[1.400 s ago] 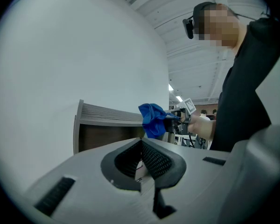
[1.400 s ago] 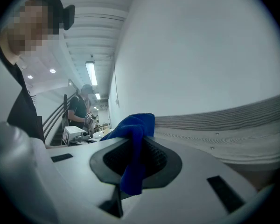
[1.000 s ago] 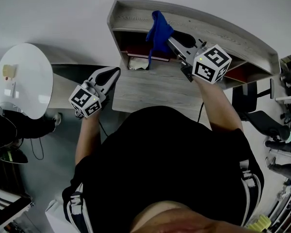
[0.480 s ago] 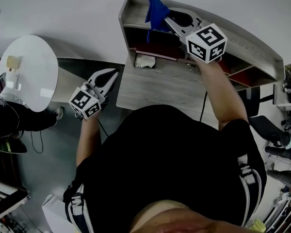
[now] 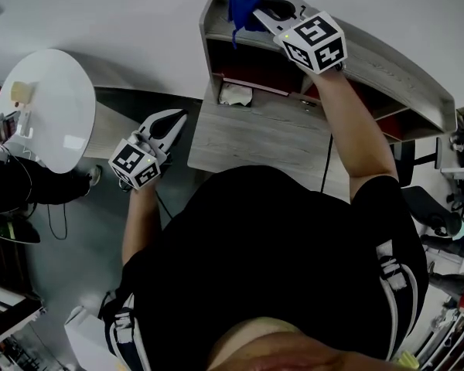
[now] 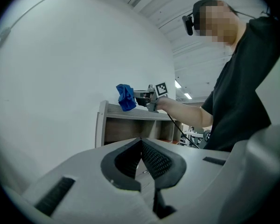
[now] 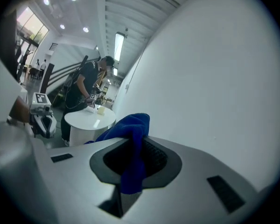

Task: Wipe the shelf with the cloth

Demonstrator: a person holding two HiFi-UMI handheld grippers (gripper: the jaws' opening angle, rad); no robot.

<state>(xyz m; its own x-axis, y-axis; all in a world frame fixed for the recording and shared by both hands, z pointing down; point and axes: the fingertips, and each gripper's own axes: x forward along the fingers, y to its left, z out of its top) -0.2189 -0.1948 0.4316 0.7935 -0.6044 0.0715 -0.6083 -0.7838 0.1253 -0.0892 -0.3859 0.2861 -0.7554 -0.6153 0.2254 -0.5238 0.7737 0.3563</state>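
The right gripper (image 7: 136,144) is clamped on the blue cloth (image 7: 130,129), which bunches out past its 2 jaws and hangs down between them. In the head view the cloth sits over the left end of the shelf (image 5: 394,64), at its top board and close to the white wall (image 5: 100,14); whether it touches the board cannot be told. The left gripper (image 6: 141,143) has its jaws pressed together on nothing. It is held low, left of the desk (image 5: 255,137) and well apart from the shelf. 1 round table (image 5: 46,114) stands further left.
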